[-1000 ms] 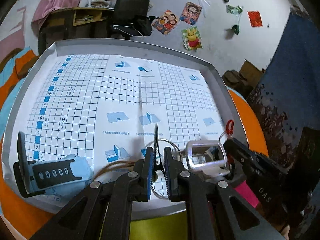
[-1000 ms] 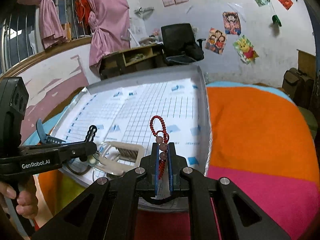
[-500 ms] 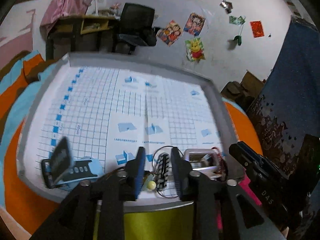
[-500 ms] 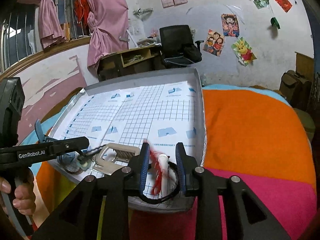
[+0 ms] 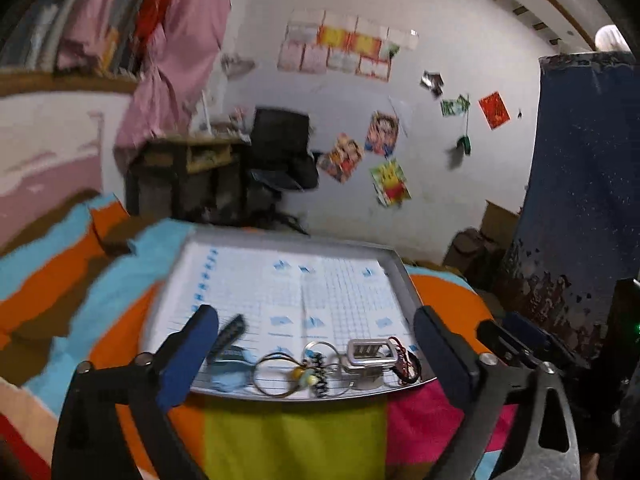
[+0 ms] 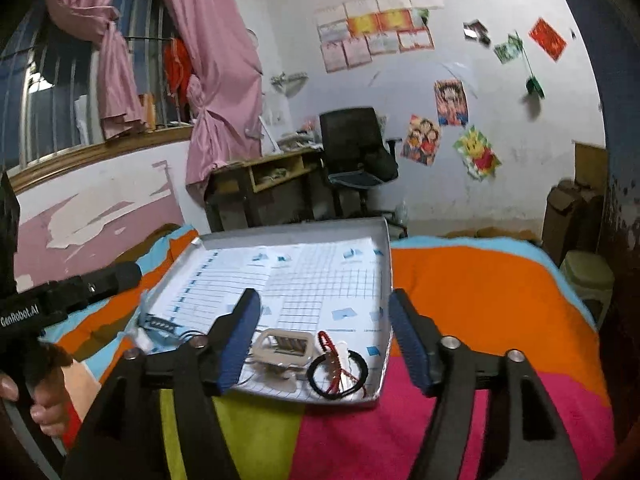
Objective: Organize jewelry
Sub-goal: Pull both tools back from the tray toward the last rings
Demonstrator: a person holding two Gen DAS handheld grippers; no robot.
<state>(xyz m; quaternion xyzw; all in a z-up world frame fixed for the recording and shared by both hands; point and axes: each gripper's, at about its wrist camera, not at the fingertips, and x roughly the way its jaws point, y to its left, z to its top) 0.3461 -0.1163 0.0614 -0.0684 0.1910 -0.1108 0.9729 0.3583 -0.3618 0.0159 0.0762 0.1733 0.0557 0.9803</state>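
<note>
A grey tray (image 5: 405, 276) lined with grid paper holds the jewelry along its near edge. From left to right lie a blue hair clip (image 5: 230, 360), metal rings with a bead charm (image 5: 280, 372), a silver rectangular clip (image 5: 370, 354), and a red bead bracelet on a black band (image 5: 406, 362). My left gripper (image 5: 315, 314) hovers above and short of them, its jaws opening wide with nothing between them. My right gripper (image 6: 323, 300) is also opening and holds nothing. Below it lie the red bracelet (image 6: 332, 346), the black band (image 6: 352, 380) and the clip (image 6: 286, 346).
The tray (image 6: 386, 264) rests on a striped orange, pink, yellow and blue blanket (image 6: 472, 288). A hand (image 6: 44, 400) holds the left gripper's body at the left edge. A desk (image 6: 264, 180), an office chair (image 6: 356, 148), a pink curtain and a stool (image 6: 586, 276) stand behind.
Both grippers went from shut to wide open and drew up and back from the tray. The ring piece and the red bracelet were let go and now lie on the paper.
</note>
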